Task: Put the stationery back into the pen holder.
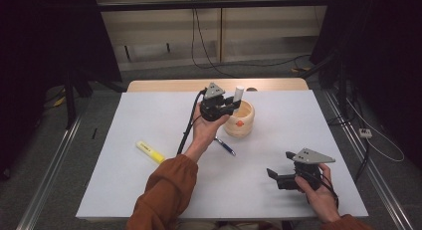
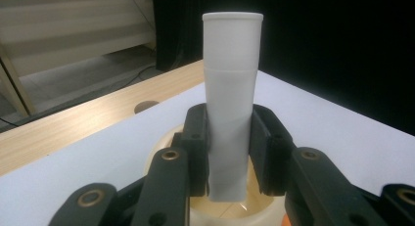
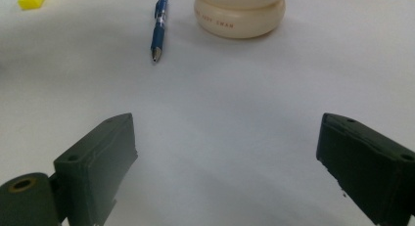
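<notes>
White tube (image 2: 230, 103) — upright, clamped between the jaws of the left gripper (image 1: 230, 104), lower end over the mouth of the cream holder (image 1: 241, 121) on the bench (image 1: 149, 190). Right gripper (image 1: 278, 172) — jaws wide apart, low over bare bench. Blue pen (image 3: 159, 26) beside the holder.

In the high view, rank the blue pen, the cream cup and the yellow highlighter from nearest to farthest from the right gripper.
From the right gripper:
1. Blue pen, up and to its left, mid-table.
2. Cream cup, beyond the pen, toward the far edge.
3. Yellow highlighter, far across on the left side.
</notes>
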`<state>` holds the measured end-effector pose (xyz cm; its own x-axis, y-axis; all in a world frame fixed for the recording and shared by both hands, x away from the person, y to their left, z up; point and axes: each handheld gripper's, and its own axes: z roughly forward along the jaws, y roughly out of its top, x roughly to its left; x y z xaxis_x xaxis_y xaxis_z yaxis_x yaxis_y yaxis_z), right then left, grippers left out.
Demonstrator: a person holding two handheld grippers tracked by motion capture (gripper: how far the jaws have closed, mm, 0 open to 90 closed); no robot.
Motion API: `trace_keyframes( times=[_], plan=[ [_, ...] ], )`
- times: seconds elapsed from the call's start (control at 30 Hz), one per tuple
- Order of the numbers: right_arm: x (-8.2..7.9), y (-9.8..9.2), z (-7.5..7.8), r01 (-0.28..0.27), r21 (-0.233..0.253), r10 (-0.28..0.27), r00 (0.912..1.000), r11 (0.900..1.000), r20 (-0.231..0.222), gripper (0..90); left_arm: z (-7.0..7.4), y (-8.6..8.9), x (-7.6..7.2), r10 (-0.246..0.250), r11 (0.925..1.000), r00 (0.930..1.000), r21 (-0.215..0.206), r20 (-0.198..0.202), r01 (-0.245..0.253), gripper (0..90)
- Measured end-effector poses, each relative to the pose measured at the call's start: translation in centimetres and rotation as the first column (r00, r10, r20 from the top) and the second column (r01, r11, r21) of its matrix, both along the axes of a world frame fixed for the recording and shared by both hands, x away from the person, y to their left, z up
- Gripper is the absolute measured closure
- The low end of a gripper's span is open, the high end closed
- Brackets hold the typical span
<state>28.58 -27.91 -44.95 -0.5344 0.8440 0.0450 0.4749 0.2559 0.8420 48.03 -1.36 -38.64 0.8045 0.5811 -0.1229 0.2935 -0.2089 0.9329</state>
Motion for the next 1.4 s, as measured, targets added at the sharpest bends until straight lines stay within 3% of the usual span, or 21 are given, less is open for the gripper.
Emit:
trace_keyframes(
  times=[0.53, 0.87, 0.93, 1.07, 1.23, 1.4],
  plan=[
    [0.0, 0.0, 0.0, -0.003, 0.001, 0.003, 1.0000, 1.000, -0.003, 7.4, -1.4, -0.5, 0.7, -0.011, 0.9994, 0.9994, 0.033, -0.032, 0.012, 70.7],
    [0.0, 0.0, 0.0, -0.001, 0.001, 0.001, 1.0000, 1.000, -0.006, 7.4, -2.1, -0.5, 0.6, -0.017, 0.9980, 0.9994, 0.060, -0.030, 0.019, 69.9],
    [0.0, 0.0, -0.1, -0.004, 0.000, 0.004, 1.0000, 1.000, -0.007, 7.4, -2.1, -0.4, 0.6, -0.013, 0.9988, 0.9996, 0.047, -0.025, 0.014, 67.8],
    [0.0, 0.0, -0.1, -0.004, -0.001, 0.004, 1.0000, 1.000, -0.007, 7.4, -1.7, -0.3, 0.3, -0.024, 0.9994, 0.9996, 0.025, -0.016, 0.024, 45.7],
    [0.0, 0.1, -0.1, -0.004, -0.001, 0.004, 1.0000, 1.000, -0.007, 7.4, -0.8, 0.1, 0.0, -0.020, 0.9998, 0.9998, -0.007, -0.009, 0.020, 33.7],
    [0.0, 0.1, 0.0, -0.003, -0.002, 0.003, 1.0000, 1.000, -0.006, 7.4, -0.3, 0.7, -0.2, -0.008, 0.9997, 0.9999, 0.023, -0.009, 0.008, 25.1]
  ],
)
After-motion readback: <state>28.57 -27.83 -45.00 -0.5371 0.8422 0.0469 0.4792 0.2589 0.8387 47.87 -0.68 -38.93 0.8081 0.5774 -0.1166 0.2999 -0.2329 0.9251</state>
